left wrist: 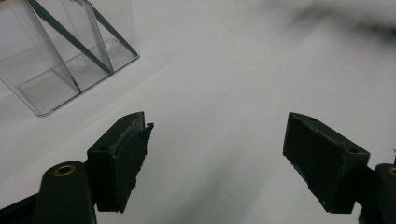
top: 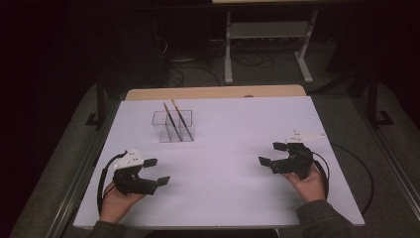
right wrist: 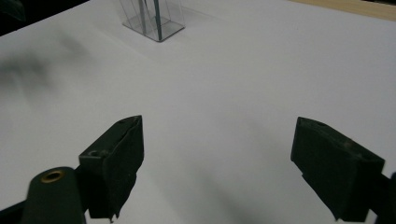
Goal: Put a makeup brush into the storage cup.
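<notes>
White sheet (top: 223, 148): holder (top: 172, 126) beyond left hand-held gripper (top: 157, 171) (gaping).

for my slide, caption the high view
Two open tongs, left and right, rest near a clear holder with two pencils.

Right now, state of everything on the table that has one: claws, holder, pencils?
Left claw: open, nothing between its jaws, resting low over the sheet.
Right claw: open, nothing between its jaws.
Clear holder: upright on the white sheet, untouched.
Two pencils: standing in the holder, leaning, tips sticking out above its rim.
</notes>
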The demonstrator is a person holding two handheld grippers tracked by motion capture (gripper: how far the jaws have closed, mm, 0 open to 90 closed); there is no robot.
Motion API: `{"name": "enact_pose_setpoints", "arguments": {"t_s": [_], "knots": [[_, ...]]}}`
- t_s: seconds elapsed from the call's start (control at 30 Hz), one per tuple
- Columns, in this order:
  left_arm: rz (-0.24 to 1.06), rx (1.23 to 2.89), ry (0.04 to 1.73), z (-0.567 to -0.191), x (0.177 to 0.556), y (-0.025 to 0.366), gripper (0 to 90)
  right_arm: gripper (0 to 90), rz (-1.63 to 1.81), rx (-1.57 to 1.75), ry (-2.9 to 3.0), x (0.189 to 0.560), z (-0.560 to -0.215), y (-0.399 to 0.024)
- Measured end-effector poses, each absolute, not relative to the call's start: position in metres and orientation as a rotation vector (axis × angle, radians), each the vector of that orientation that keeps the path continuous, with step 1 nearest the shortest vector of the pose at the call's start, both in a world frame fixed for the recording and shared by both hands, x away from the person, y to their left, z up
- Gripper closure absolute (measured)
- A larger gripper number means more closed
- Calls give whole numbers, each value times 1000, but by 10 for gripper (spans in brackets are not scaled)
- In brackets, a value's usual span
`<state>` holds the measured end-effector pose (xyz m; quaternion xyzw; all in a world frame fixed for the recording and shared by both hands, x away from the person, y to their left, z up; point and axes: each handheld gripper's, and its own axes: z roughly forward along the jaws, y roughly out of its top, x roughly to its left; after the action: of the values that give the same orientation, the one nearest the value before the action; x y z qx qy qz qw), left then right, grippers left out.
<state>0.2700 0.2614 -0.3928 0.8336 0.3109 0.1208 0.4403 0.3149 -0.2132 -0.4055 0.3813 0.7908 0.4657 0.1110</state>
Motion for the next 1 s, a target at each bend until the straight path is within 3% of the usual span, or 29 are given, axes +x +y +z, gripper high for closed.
{"name": "enact_pose_setpoints", "arguments": {"t_s": [1.0], "knots": [[284,2086,766,-396,268,260,214,145,1391,1151,2292,294,-420,-227]]}}
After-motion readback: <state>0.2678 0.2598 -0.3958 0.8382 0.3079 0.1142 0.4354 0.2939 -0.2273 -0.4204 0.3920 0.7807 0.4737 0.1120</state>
